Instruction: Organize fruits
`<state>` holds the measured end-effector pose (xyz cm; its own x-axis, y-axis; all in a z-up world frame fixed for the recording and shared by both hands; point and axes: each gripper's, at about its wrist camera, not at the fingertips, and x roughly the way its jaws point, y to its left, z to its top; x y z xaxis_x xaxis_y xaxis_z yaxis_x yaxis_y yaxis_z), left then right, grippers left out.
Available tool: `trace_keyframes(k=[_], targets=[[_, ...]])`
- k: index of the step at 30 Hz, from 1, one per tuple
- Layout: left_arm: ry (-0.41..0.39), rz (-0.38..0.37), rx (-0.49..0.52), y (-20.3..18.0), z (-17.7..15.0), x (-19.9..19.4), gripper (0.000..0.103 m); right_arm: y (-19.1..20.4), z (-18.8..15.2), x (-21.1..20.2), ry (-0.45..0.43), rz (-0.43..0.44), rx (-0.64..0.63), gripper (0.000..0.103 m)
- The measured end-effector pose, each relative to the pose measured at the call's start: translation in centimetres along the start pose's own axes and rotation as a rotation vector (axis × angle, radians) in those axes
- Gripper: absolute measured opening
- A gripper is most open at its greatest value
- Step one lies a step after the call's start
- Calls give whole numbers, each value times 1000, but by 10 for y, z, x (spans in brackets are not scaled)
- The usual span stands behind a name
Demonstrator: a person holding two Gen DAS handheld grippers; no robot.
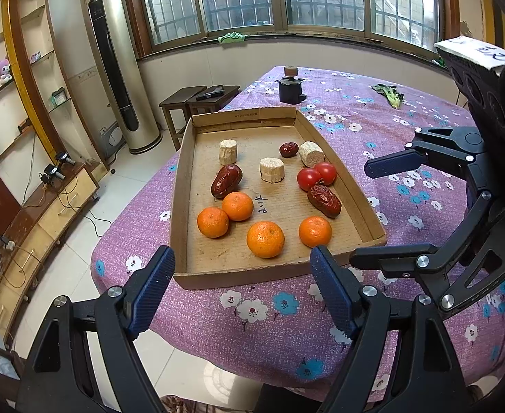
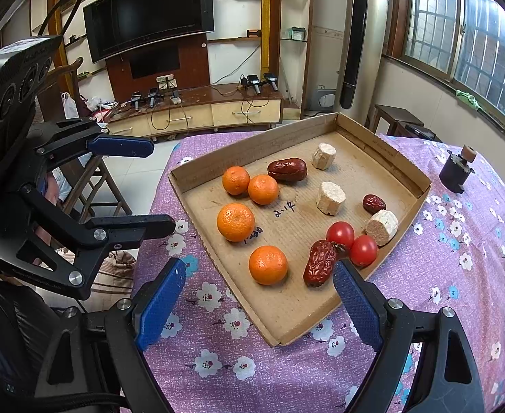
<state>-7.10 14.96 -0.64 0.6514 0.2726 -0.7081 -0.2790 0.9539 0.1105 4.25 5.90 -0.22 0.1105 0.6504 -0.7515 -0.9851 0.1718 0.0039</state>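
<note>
A shallow cardboard tray (image 1: 183, 186) (image 2: 252, 144) lies on the purple flowered tablecloth (image 1: 252, 327). In it are several oranges (image 1: 265, 239) (image 2: 268, 264), two tomatoes (image 1: 309, 178) (image 2: 340, 234), three red dates (image 1: 324, 200) (image 2: 319, 263) and three pale cut cylinders (image 1: 271, 169) (image 2: 330, 198). My left gripper (image 1: 242, 270) (image 2: 163, 186) hovers open just before the tray's near edge, nothing between its fingers. Over the tray's corner by the wrinkled date, my right gripper (image 2: 259, 272) (image 1: 360, 214) is open and holds nothing.
A small dark device with a cork-coloured top (image 1: 290, 87) (image 2: 455, 170) stands on the table beyond the tray. A green leafy vegetable (image 1: 388, 94) lies at the far right. The table edge drops to tiled floor on the left; dark stools (image 1: 197, 99) stand there.
</note>
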Motion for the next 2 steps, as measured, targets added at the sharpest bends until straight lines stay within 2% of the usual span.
trace_keyframes(k=[2], targets=[[1,-4,2,-1,0,0,81,0,0,-1,-3,-1,1,89]])
